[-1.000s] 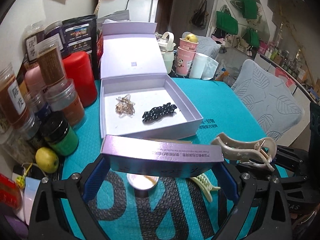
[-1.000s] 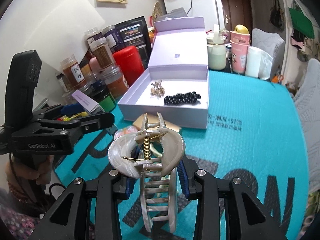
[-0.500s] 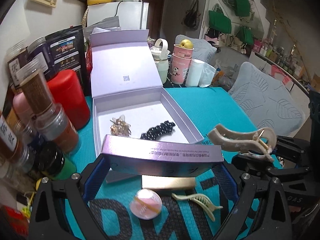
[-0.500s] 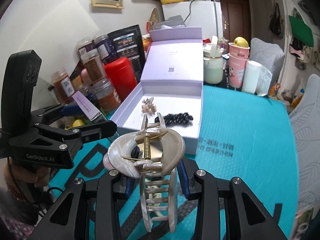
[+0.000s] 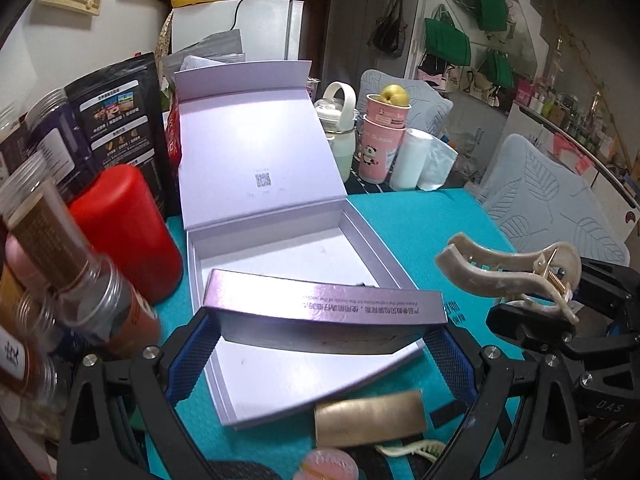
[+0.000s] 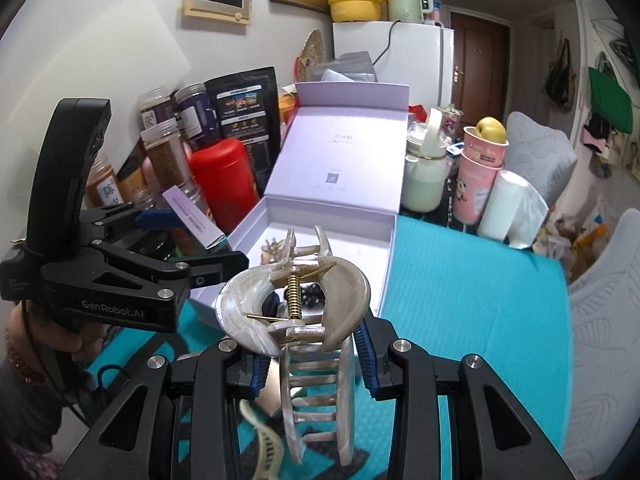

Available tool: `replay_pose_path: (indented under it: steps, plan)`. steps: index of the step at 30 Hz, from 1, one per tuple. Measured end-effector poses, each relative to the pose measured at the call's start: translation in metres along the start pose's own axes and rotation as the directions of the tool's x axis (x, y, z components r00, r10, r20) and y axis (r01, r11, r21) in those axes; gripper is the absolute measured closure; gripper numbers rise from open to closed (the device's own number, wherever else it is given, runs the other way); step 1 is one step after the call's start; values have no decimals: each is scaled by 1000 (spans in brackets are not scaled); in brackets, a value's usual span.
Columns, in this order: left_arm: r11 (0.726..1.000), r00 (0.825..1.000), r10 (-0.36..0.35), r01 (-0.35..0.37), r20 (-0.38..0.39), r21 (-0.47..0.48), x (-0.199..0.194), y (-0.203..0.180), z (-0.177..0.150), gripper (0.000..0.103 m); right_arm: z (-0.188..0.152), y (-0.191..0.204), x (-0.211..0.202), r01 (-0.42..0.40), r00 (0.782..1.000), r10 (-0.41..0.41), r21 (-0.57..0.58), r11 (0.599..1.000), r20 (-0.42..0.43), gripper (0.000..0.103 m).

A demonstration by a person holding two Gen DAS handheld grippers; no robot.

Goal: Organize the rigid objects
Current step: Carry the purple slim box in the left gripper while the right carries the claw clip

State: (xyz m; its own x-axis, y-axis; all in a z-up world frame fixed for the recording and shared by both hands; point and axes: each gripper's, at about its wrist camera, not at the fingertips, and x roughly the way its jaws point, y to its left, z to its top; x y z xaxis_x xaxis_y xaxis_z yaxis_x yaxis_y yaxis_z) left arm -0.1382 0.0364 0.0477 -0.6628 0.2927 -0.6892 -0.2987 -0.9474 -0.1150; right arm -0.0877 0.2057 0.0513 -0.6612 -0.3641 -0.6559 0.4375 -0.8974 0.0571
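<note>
R gripper [image 6: 310,356] clamped on the claw clip [image 6: 296,316], pearly beige, spring end up, teeth hanging down between the pads; clip held over the near edge of the open box [image 6: 390,248], above the teal counter [image 6: 472,292]. L wrist view shows same clip [image 5: 508,276] off to the right, in the air

L gripper [image 5: 324,344] closed on a slim purple carton [image 5: 324,300], held flat across both pads, sitting over the box's front half. Box tray [image 5: 280,248] white inside, lid [image 5: 256,160] standing up behind. Black beaded clip [image 6: 310,292] and a small gold piece [image 6: 272,246] partly visible in the tray behind the claw clip

On counter just in front of box: gold barrette [image 5: 370,416], pink round item [image 5: 328,464], cream small claw clip [image 5: 412,450]

Left of box: red canister [image 5: 124,232], spice jars [image 5: 76,264], dark pouch [image 5: 116,120]. Behind: pink cups [image 5: 382,144] w/ a yellow fruit on top, white jug [image 5: 338,128]. Person's hand [image 6: 60,336] on L gripper handle
</note>
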Motion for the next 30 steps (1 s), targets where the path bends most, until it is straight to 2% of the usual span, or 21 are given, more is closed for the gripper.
replay_pose_path:
  steps: [11, 20, 30]
  plan:
    - [1000, 1000, 7, -7, -12, 20, 37, 11, 31, 5, 28, -19, 32, 9, 1000, -9, 4, 1000, -8, 67]
    - [1000, 999, 3, -4, -44, -8, 66, 26, 47, 5, 49, -36, 53, 26, 999, -25, 4, 1000, -20, 67]
    - [999, 996, 22, -24, -90, -22, 96, 38, 50, 5, 56, -51, 88, 7, 996, -4, 34, 999, -85, 67]
